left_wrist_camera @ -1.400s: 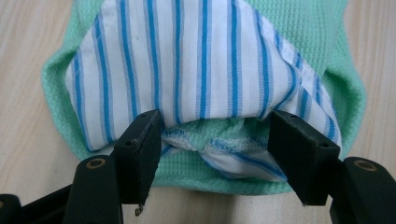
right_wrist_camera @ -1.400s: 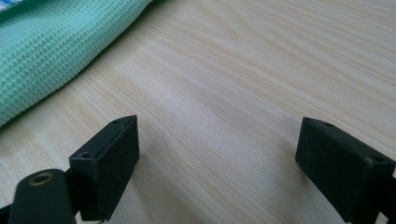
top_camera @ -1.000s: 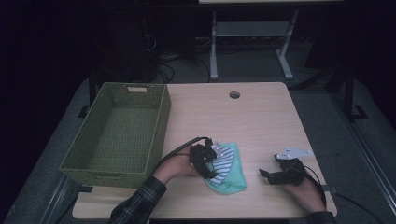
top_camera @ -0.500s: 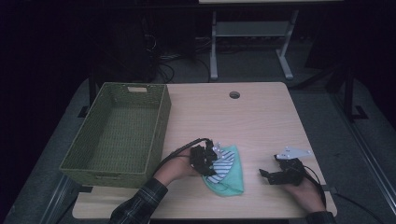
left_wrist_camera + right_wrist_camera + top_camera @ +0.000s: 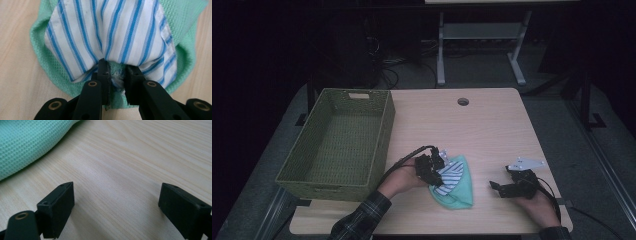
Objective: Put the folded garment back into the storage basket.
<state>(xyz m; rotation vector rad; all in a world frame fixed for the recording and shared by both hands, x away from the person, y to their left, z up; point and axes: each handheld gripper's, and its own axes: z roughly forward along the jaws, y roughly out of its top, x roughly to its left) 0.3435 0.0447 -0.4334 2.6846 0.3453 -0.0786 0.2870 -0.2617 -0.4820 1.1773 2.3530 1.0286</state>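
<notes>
Cloth bundle (image 5: 453, 184) lies on the table (image 5: 492, 130) near its front edge, a striped cloth (image 5: 110, 32) resting on a green cloth (image 5: 185, 15), and my left gripper (image 5: 432, 167) is already on it. In the left gripper view the jaws are pinched onto a gather of the striped cloth at its near edge, with a bit of green showing in the narrow gap between them, so I judge both layers may be caught. The striped cloth fans out straight ahead of the jaws, away from my hand, and the green one rings it on both sides.

My right gripper (image 5: 512, 187) rests on the table to the right of the bundle, apart from it, jaws spread wide with only bare wood between them. In its own view the green cloth sits off to the upper left, not in line with the jaws.

The basket (image 5: 384, 125) stands at the left of the table, on the far side of my left hand from the bundle. So the left is the nearer hand for any carry there, and I expect the trailing green end to drag or slip free
</notes>
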